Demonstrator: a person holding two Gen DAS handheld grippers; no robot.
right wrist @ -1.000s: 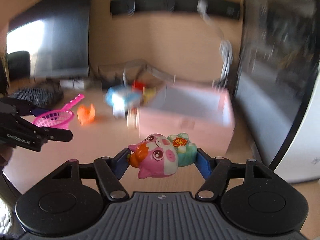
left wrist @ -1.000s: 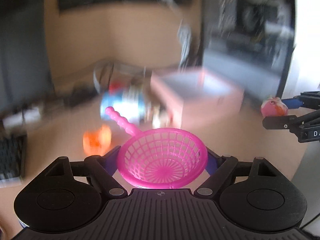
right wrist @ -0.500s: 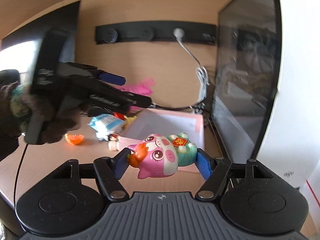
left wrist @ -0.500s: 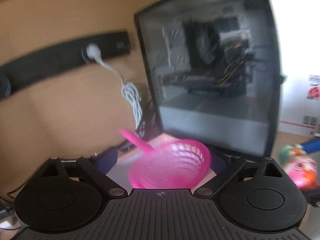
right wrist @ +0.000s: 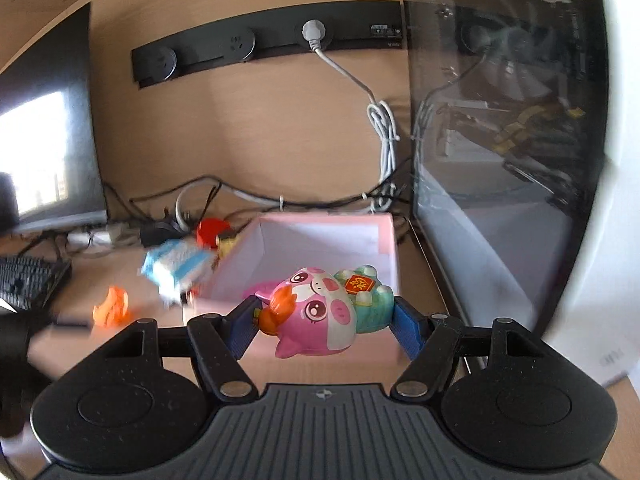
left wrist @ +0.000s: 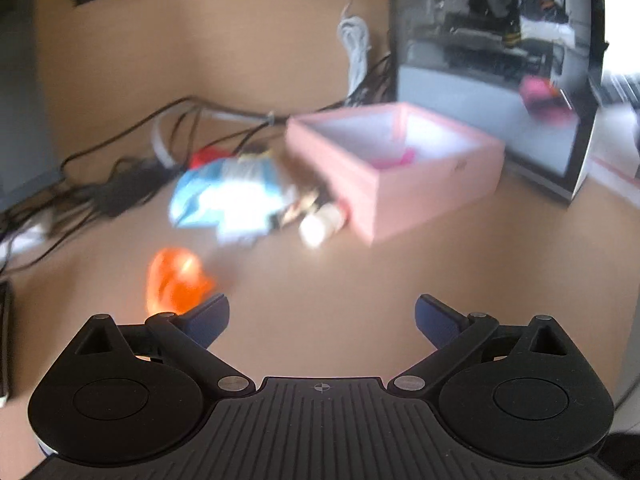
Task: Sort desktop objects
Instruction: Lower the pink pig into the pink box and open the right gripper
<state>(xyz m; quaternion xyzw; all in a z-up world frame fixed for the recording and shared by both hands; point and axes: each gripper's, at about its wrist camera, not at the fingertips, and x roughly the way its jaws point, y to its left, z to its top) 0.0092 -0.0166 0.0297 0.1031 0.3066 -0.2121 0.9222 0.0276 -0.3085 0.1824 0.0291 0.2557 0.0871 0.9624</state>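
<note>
Pig toy pinched over the pink box, left claw spread and empty

The right claw pinches one pink-and-white pig toy with an orange tuft and teal back, above the one pink box's near rim. The left claw, jaws just opened, holds nothing; something pink lies inside the box. One orange piece sits on the bench.

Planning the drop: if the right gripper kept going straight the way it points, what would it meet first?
Probably the pink box: its near wall lies just beyond the right gripper, which holds the pig toy. Depth is unclear.
</note>
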